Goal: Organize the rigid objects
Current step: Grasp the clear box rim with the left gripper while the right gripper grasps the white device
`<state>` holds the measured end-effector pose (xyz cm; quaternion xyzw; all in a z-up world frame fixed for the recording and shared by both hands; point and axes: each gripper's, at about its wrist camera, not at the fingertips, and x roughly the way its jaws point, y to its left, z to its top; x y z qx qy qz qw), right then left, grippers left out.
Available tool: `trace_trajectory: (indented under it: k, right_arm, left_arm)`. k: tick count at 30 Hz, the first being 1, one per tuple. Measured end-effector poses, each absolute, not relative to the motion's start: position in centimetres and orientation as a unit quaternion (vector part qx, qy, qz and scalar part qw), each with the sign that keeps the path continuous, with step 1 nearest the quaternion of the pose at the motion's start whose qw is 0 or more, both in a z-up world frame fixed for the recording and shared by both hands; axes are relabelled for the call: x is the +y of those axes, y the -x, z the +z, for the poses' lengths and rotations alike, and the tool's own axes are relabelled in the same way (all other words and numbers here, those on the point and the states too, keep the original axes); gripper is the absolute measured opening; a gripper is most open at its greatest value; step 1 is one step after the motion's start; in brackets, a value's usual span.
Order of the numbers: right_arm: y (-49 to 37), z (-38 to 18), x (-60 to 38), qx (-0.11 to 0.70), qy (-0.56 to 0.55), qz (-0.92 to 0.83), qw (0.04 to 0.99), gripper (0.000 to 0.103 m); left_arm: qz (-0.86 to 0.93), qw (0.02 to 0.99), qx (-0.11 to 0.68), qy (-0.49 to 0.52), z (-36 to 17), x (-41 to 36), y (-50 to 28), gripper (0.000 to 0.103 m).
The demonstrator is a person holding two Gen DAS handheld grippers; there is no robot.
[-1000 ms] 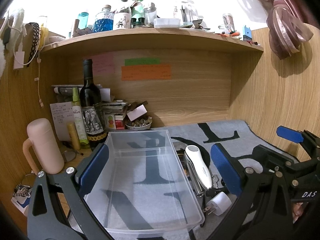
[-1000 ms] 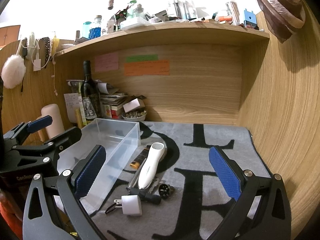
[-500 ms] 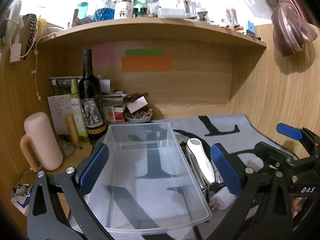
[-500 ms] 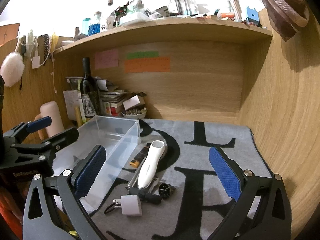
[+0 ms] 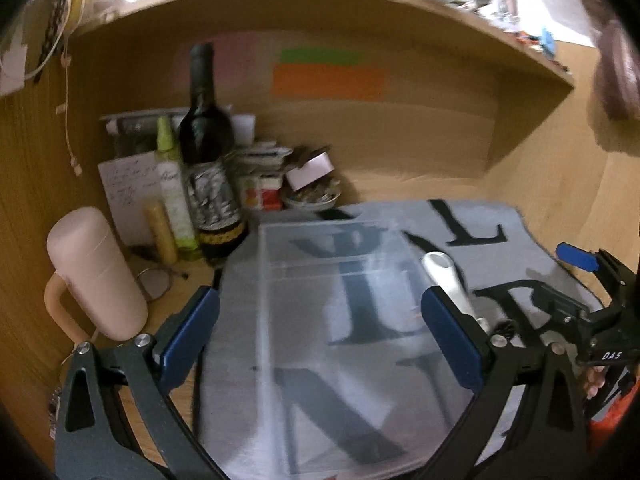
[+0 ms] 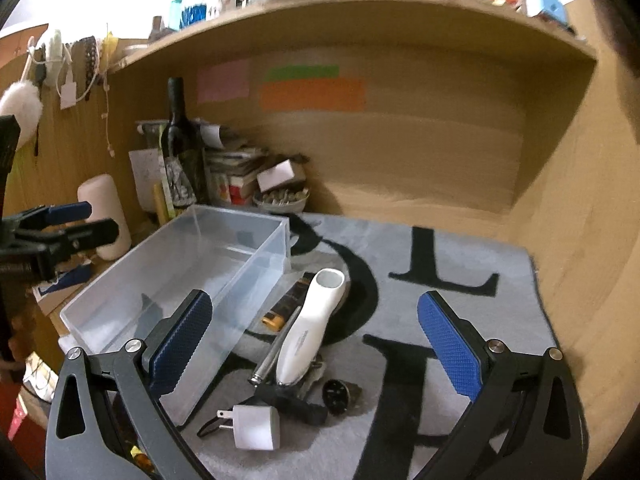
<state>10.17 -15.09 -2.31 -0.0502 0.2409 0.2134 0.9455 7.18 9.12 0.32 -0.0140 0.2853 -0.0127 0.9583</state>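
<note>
Left gripper (image 5: 320,332) spread wide, nothing between the blue pads, hovering over the near half of the clear plastic bin (image 5: 336,320); seen from the right wrist view it sits at far left (image 6: 76,220), pointing in over the bin's left rim. Right gripper (image 6: 316,332) also wide apart and holding nothing, aimed down at the loose pile on the grey lettered mat (image 6: 460,320). Bin is empty, rectangular, see-through, mat lettering visible through its floor; it sits on the mat's left part, long side running away from the camera. Pile lies just right of the bin: white handheld device (image 6: 312,328) longways with its round end pointing away, a black-and-orange lighter-like stick (image 6: 286,304) between it and the bin wall, a metal rod (image 6: 276,348) touching the device's left side, a white plug adapter (image 6: 256,426) nearest the camera, a small dark round part (image 6: 336,392) just right of the device's near end. Dark wine bottle (image 5: 208,152) and pink mug (image 5: 96,276) stand back left, off the mat. Versus half a second ago: the left view has dipped and gone blurry, the bin fills more of it; the right view sits closer to the pile; objects themselves unmoved.
</note>
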Motion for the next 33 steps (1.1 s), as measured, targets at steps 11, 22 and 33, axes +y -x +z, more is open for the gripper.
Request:
trace_trajectory:
  k: [11, 22, 33]
  right_arm:
    - [-13.7, -3.1, -14.4, 0.291, 0.06, 0.205, 0.933, 0.098]
    - [-18.2, -5.5, -13.5, 0.379, 0.058, 0.222, 0.896, 0.064]
    - [-21.7, -8.4, -12.1, 0.442, 0.046, 0.221, 0.868, 0.047]
  left_arm:
    - [-0.009, 0.924, 0.38, 0.029, -2.9, 13.6, -12.3, 0.08]
    - [-0.037, 0.896, 0.438, 0.065, -5.6, 15.3, -14.3, 0.045]
    - [-0.058, 0.885, 0.453, 0.094, -6.2, 15.1, -14.2, 0.022]
